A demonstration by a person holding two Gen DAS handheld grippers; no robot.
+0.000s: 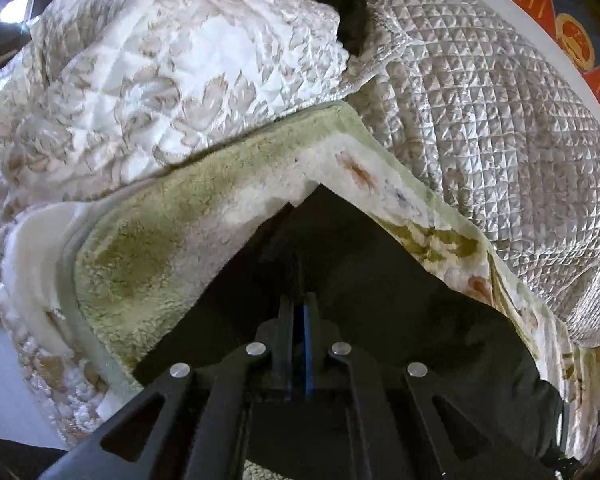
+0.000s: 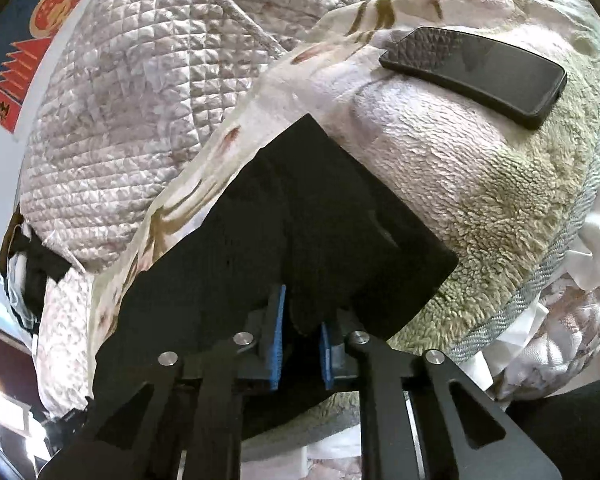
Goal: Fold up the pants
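The black pants lie on a green fleece blanket on the bed. In the left wrist view my left gripper is shut, its blue pads pressed together on the black fabric, with a corner of the pants pointing away from it. In the right wrist view the pants show as a flat folded black panel. My right gripper has its blue pads a small way apart with a fold of the black fabric pinched between them.
A black phone lies on the fleece blanket beyond the pants to the right. A grey quilted cover and a white floral quilt are heaped behind. A red and blue wall hanging is at the far right.
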